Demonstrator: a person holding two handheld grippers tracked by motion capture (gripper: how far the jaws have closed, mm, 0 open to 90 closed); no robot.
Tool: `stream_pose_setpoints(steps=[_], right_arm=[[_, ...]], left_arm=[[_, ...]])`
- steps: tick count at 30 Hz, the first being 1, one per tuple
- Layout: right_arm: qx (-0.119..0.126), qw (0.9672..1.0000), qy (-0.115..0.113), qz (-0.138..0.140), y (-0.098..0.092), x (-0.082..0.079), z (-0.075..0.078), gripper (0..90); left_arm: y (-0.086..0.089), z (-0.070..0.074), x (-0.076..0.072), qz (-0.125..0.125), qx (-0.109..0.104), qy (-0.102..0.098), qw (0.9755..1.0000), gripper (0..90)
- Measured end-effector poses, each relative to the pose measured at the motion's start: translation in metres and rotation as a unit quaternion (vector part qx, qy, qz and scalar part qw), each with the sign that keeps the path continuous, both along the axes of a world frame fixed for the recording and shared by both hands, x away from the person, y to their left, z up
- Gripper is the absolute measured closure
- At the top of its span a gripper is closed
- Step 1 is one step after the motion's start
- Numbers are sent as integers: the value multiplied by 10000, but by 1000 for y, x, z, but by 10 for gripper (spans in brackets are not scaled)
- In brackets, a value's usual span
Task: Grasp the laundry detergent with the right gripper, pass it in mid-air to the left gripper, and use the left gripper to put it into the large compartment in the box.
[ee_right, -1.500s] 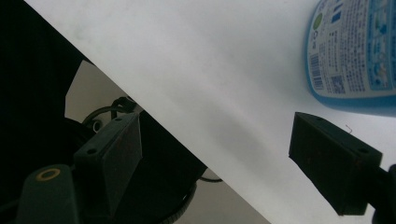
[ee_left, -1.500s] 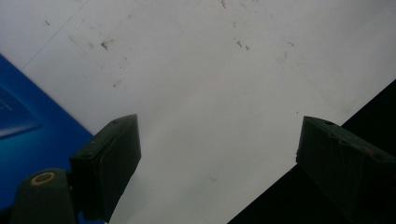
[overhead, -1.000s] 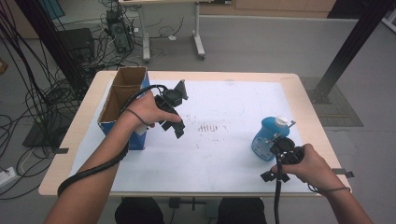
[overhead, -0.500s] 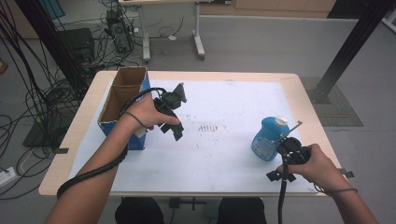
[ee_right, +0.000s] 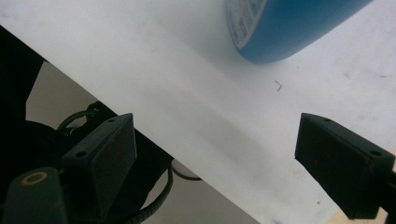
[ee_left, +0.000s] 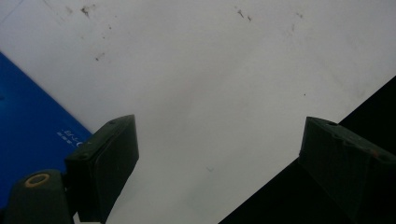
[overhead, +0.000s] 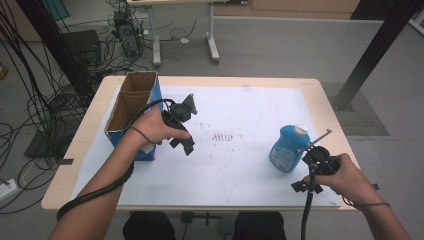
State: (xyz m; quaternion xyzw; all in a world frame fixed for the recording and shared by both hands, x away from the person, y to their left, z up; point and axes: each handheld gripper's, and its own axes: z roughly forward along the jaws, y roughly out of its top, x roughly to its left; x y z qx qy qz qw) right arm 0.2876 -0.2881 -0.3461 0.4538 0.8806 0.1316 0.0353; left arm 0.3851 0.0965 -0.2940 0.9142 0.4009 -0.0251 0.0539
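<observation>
A blue bottle (overhead: 289, 149) with a white cap stands on the white sheet (overhead: 240, 115) at the right; its rounded blue body (ee_right: 289, 28) fills the top of the right gripper view. My right gripper (overhead: 301, 186) is just right of it near the table's front edge, apart from it, its jaws open and empty (ee_right: 215, 154). My left gripper (overhead: 183, 143) hovers beside the cardboard box (overhead: 131, 107), pointing down at the sheet. Its jaws have just been opening, and they stand wide with nothing between them (ee_left: 215, 154). The box's blue side (ee_left: 28, 130) lies to the left.
The open-topped cardboard box stands at the table's left edge. A patch of small dark marks (overhead: 222, 136) sits mid-sheet. Cables trail from both grippers over the front edge. Beyond the table are floor cables, another table's legs (overhead: 212, 45) and a dark post (overhead: 375, 50).
My right gripper has drawn slightly to the right, away from the blue bottle. The left hand has hardly moved beside the box.
</observation>
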Motion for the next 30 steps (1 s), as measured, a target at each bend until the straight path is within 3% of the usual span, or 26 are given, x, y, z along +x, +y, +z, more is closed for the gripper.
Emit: stream_pose_setpoints(steps=[16, 30], right_arm=[[40, 10000, -3, -68, -13, 3, -8, 126], [200, 9996, -96, -144, -29, 4, -10, 127]], left_arm=[[-3, -3, -20, -109, 58, -43, 9999, 120], [1, -7, -31, -53, -88, -40, 9999, 118]])
